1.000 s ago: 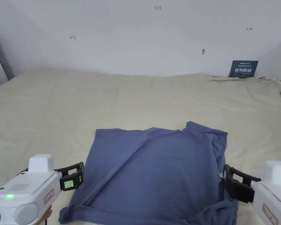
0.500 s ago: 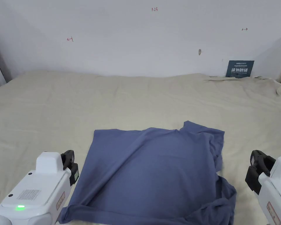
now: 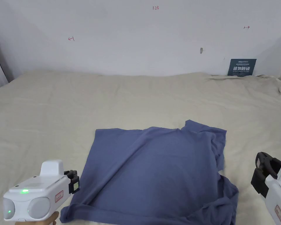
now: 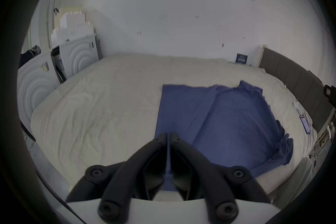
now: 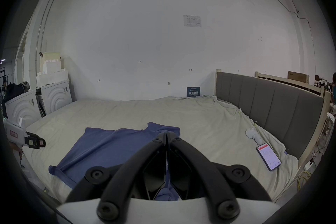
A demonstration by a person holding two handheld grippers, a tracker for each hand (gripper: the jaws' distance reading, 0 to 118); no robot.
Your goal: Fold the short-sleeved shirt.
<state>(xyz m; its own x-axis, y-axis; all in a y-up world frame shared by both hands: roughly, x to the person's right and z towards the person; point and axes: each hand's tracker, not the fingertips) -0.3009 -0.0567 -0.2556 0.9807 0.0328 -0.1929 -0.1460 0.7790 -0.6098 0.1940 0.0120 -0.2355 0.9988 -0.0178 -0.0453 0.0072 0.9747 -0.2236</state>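
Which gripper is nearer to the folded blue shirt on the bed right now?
Left. The left gripper sits right beside the folded blue cotton shirt at its left edge, near the front corner. The right gripper hangs off its right side with a strip of beige bedsheet between.

shirt (image 3: 157, 172): plain blue | bedsheet (image 3: 107, 99): beige | wall (image 3: 137, 35): white | headboard (image 5: 272, 100): grey
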